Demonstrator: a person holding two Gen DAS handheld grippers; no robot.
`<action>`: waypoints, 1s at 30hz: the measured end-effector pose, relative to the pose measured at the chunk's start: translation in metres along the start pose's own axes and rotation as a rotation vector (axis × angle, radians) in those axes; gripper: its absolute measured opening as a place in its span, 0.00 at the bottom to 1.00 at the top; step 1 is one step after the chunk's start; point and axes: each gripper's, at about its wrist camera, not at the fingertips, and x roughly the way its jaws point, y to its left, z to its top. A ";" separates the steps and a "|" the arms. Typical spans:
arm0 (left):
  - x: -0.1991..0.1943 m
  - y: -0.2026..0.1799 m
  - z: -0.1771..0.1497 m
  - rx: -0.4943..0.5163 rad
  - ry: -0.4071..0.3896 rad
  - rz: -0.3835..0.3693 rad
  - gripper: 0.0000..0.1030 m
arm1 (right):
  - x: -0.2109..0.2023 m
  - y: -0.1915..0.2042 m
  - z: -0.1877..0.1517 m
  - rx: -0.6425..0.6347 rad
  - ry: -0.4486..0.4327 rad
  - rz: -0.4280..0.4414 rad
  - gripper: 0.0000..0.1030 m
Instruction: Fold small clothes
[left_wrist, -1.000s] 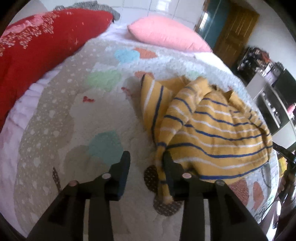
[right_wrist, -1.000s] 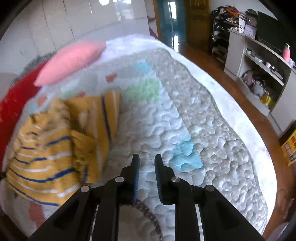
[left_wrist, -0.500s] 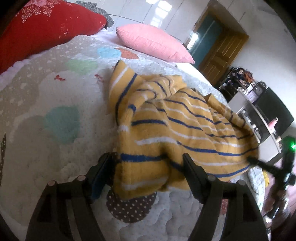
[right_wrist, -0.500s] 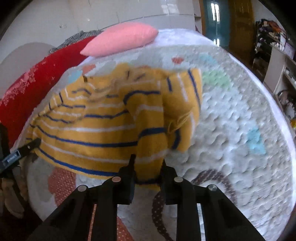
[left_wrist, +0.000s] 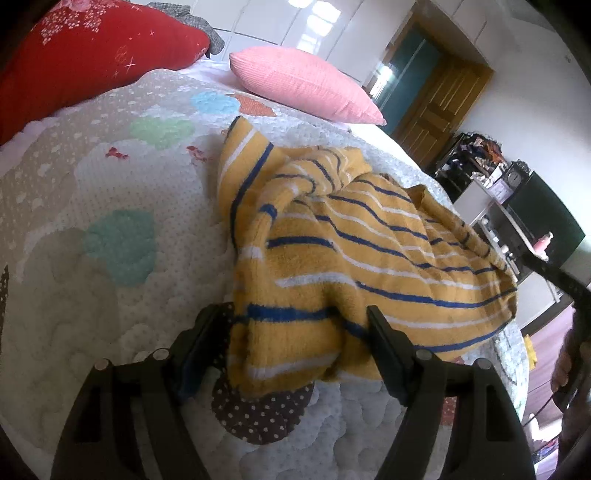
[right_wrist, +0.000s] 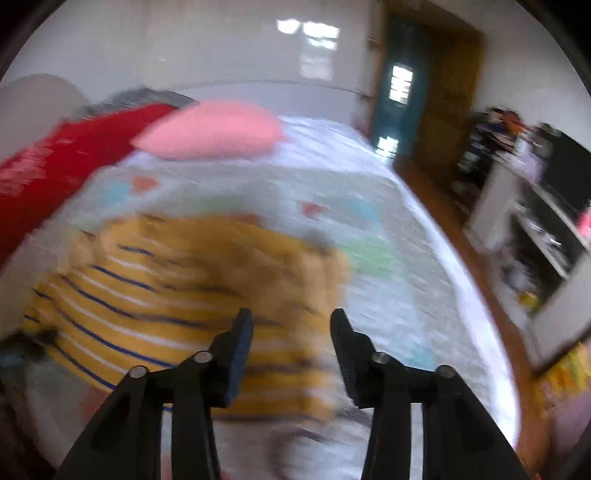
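Left gripper (left_wrist: 299, 332) spread wide around the near hem of the rumpled mustard-yellow knit garment with blue and white stripes (left_wrist: 354, 251).

The garment lies heaped on the pastel-patched quilted bedspread (left_wrist: 74, 295), running away and rightward from those jaws. The right gripper (right_wrist: 291, 332), also open and empty, hovers over its far side, blurred; the left looks nearer a grab.

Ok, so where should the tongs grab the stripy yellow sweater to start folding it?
Probably the near bottom edge of the yellow striped sweater, coming in low from the front. That hem hangs thick and bunched between the open left tongs, so it is easy to pinch. The open right tongs could take the same edge further along.
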 end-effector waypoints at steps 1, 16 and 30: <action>-0.003 0.000 -0.001 -0.004 -0.011 -0.009 0.74 | 0.006 0.007 0.005 -0.003 0.014 0.052 0.47; -0.059 0.056 0.011 -0.153 -0.135 0.032 0.74 | 0.141 -0.028 0.077 0.223 0.177 -0.161 0.52; -0.066 0.095 0.016 -0.282 -0.149 0.051 0.75 | 0.157 0.225 0.054 -0.376 0.251 0.174 0.53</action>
